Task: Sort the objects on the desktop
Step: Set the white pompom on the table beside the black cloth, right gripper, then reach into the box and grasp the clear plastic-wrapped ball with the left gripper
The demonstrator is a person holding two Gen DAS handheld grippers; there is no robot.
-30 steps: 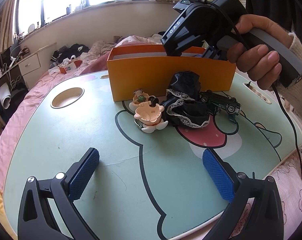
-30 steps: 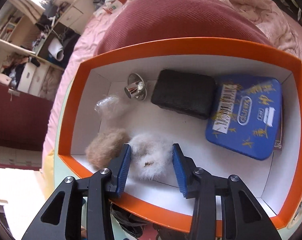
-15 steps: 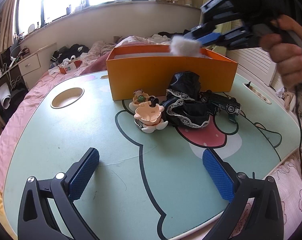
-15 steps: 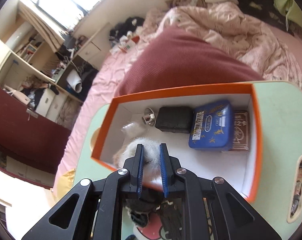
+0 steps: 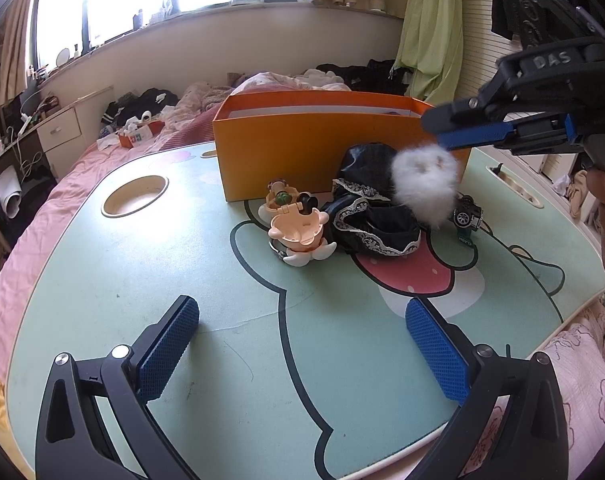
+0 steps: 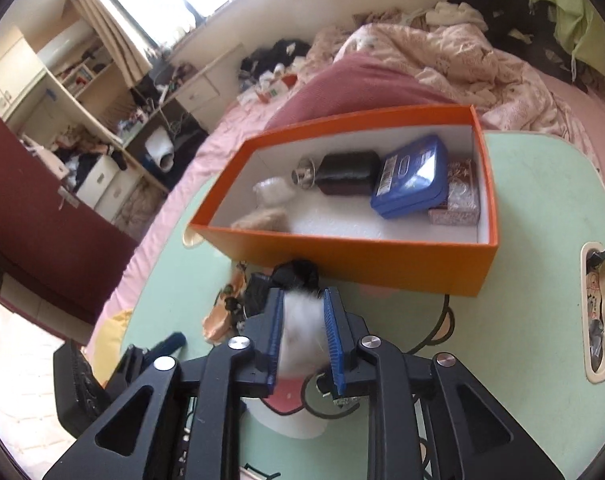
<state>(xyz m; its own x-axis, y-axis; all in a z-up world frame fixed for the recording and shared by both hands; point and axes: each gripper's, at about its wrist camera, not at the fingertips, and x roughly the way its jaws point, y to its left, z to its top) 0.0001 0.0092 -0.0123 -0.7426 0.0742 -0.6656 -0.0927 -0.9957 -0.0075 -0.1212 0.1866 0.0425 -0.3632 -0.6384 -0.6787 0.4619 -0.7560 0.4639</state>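
Change since a second ago: the right gripper (image 6: 303, 334) is out of the orange box (image 6: 382, 258); it was low inside it around the white pom-pom (image 5: 424, 184), and now it is outside, in front of the box's near wall.
Pom-pom then and now: it lay on the box floor beside the tan pom-pom (image 6: 262, 218); it is now in the air over the table (image 5: 182, 264), above the black lace cloth (image 5: 372, 220) and the toy car (image 5: 467, 216).
Right jaws: closed on the white pom-pom, whose fluff bulges out between the blue pads.
Left gripper (image 5: 302, 344): unchanged, low over the near part of the table.
Left jaws: spread wide with nothing between them.
Ahead of the left jaws: the peach toy figure (image 5: 298, 232), touching the lace cloth, both just in front of the box wall.
Orange box, ahead of the right jaws: open-topped, white inside.
Box contents, left end: the tan pom-pom with a crumpled clear wrapper (image 6: 272, 192) behind it.
Box contents, middle: a shiny metal piece (image 6: 304, 174) touching a black case (image 6: 348, 178).
Box contents, right end: a blue tin (image 6: 414, 180) resting partly over a patterned pink box (image 6: 460, 200).
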